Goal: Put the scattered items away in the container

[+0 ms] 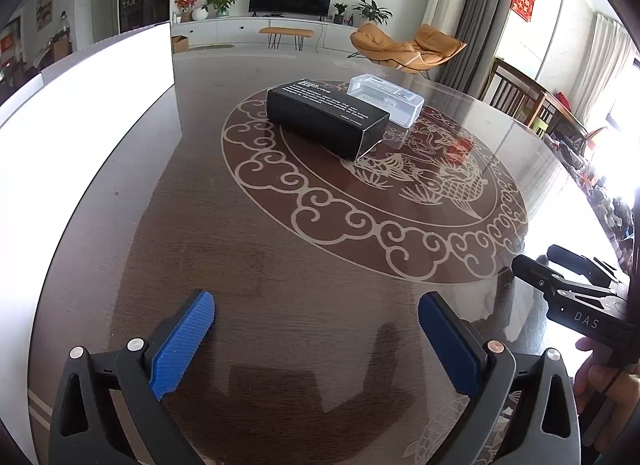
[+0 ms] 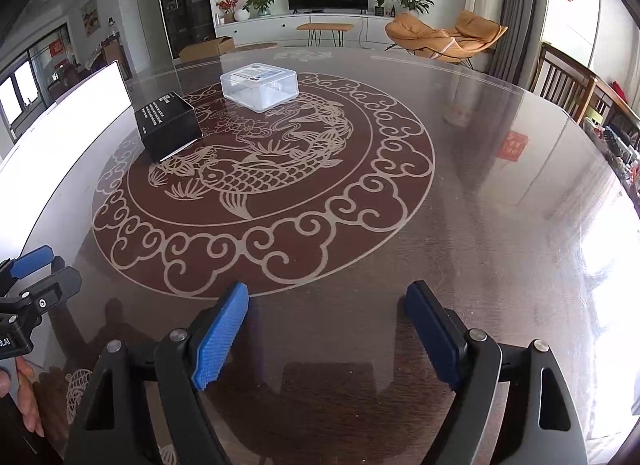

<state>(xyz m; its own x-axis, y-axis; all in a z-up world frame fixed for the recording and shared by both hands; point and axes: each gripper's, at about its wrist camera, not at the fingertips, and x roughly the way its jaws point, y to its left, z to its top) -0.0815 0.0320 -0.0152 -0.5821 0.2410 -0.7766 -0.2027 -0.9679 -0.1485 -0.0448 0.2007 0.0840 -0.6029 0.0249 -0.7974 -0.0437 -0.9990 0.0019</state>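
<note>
Well, both hand-held grippers (image 1: pixel 316 337) (image 2: pixel 326 329) gape empty; clear lidded box (image 2: pixel 259 85) beside black carton (image 2: pixel 168 125).

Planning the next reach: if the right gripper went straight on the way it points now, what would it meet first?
Probably the bare dark wooden table top with its pale fish pattern. The open right gripper holds nothing, and the clear plastic box lies farther off.
</note>
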